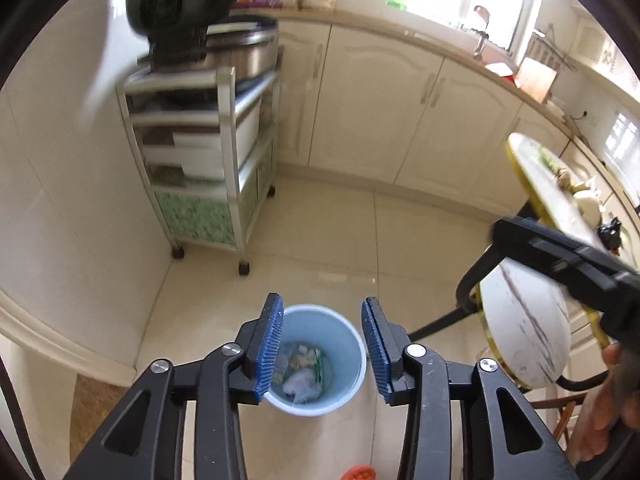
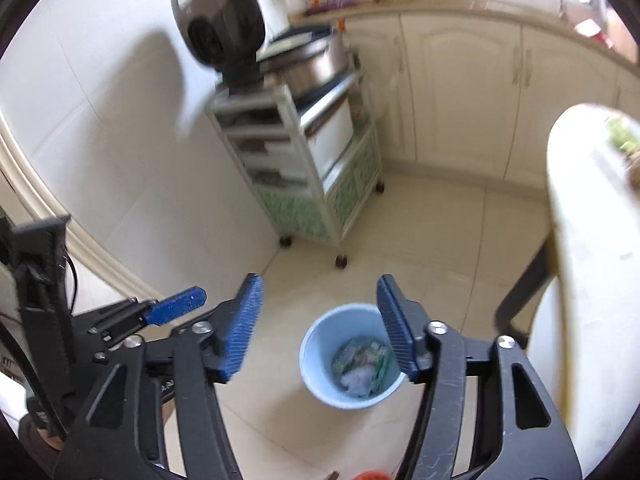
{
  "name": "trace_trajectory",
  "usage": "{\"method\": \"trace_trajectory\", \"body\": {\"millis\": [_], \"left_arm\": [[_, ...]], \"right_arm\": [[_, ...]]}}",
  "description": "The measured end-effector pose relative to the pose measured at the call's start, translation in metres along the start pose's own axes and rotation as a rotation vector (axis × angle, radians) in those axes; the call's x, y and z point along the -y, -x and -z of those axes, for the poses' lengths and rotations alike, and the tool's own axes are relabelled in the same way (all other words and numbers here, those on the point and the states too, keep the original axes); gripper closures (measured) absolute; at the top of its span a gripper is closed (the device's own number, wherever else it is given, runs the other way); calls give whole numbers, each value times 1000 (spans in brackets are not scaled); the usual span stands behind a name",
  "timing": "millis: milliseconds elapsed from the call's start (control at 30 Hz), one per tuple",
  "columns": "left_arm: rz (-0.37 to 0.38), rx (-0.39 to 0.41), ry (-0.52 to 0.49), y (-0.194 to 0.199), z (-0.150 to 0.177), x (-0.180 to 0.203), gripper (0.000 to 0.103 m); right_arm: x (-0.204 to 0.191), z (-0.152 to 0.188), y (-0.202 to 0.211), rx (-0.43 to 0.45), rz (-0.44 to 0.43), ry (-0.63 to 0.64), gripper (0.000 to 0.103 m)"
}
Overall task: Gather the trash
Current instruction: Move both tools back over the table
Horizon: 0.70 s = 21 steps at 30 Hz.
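Both grippers hang over the pale blue bin point(image 1: 316, 360) on the tiled floor point(image 1: 400, 248), crumpled wrappers and tissue point(image 1: 302, 376) sitting inside. Left gripper point(image 1: 322, 348) is parted with nothing between its blue pads, right gripper point(image 2: 318, 328) wider apart and also empty (table point(image 2: 588, 216) just beside them)

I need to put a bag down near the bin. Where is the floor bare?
Bare tile lies between the blue bin and the wheeled shelf cart, and on toward the cream cabinets. It is crowded to the right of the bin, by the round table and its dark legs.
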<state>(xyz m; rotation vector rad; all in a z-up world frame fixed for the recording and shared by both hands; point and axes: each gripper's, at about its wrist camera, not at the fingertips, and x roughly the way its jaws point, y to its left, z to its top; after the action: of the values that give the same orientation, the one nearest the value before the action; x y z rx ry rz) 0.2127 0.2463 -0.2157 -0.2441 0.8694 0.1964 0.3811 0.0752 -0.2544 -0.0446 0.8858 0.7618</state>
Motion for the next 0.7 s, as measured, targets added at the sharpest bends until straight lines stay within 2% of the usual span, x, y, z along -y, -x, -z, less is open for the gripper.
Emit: {"method": "trace_trajectory", "body": {"millis": [100,133,167,333,400,600,700], "left_arm": [[7,50,-37,21,-5,27,59],[17,68,-51,29,-5,38,57],[28,86,-68,36,-7,50,52],[96,152,-163,59,-14,123,36],[127,160,-199,60,-14,155,29],[199,144,-335,35,-27,257,27],[247,117,-386,16,-33,305,27]], "right_arm": [[9,-12,43,73,33,-3,35],[12,-16,53,88,51,-5,30],[18,-19,68,113,67,-8,28],[70,-19,140,195,164,-49,22],[96,-16,164,212,238,-70,20],[184,6,217,217,414,-173,20],[227,21,233,190,467,-231,20]]}}
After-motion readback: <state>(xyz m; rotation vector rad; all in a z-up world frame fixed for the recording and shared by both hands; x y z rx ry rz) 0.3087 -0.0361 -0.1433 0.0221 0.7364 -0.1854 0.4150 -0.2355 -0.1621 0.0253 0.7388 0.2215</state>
